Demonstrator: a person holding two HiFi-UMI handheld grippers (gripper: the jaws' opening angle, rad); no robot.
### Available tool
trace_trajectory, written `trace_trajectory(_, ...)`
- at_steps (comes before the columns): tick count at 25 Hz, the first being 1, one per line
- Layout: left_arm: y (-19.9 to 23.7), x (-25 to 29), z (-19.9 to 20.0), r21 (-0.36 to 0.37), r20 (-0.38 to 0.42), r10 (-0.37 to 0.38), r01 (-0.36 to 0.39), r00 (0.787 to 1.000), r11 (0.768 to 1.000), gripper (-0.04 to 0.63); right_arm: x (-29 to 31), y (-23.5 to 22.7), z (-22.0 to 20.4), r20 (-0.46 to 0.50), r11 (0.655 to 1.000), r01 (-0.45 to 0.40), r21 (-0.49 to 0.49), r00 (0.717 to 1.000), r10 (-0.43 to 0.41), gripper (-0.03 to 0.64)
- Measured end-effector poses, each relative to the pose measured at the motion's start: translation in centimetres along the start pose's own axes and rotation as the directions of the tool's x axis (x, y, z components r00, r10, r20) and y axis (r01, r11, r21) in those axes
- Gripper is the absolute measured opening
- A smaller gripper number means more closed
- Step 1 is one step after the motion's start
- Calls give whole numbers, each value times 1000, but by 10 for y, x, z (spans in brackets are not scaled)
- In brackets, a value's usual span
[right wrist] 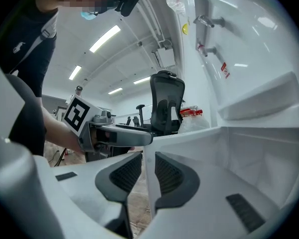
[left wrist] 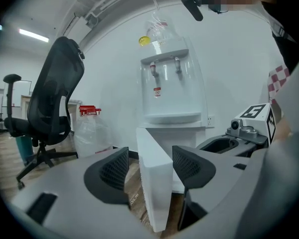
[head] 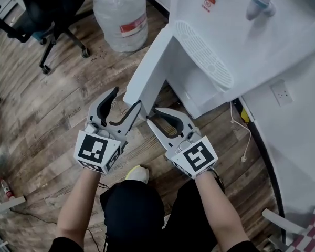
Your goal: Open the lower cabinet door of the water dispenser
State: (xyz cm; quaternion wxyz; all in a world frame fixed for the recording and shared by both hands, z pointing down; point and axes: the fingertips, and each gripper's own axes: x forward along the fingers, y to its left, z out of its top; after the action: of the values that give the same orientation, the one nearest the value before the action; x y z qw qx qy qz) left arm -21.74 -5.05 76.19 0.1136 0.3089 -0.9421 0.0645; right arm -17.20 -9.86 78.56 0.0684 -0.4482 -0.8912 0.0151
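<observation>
The white water dispenser (head: pixel 236 30) stands at the upper right, and its lower cabinet door (head: pixel 152 62) is swung out toward me. My left gripper (head: pixel 127 97) straddles the door's free edge (left wrist: pixel 154 183); its jaws stand wide, with a gap between the left pad and the panel. Just to the right, my right gripper (head: pixel 152 115) has its jaws narrowed onto a thin lip of the door (right wrist: pixel 148 193), and both pads lie against it. In the left gripper view the right gripper (left wrist: pixel 239 133) shows beside the door; in the right gripper view the left gripper (right wrist: pixel 109 133) shows.
A large water bottle (head: pixel 121 14) stands on the wooden floor left of the dispenser, with a black office chair (head: pixel 47 14) further left. A white cable (head: pixel 244 135) hangs by the wall near a socket (head: pixel 281 93). The drip tray (head: pixel 205 54) juts out above the door.
</observation>
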Motion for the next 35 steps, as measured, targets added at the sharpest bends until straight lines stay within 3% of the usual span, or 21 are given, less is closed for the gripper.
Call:
trace_trajectory(7, 34, -8, -4, 13, -6, 84, -83, 996, 996, 240, 9, 4, 5, 5, 1000, -17, 6, 1000, 17, 57)
trace_trajectory(22, 111, 0, -6, 63, -28, 200, -198, 979, 978, 147, 20, -1, 3, 4, 1000, -26, 13, 1000, 26, 43)
trace_trajectory(35, 179, 29, -4, 50, -23, 260, -259, 965, 965, 126, 30, -7, -2, -14, 999, 10, 52, 1000, -9, 29)
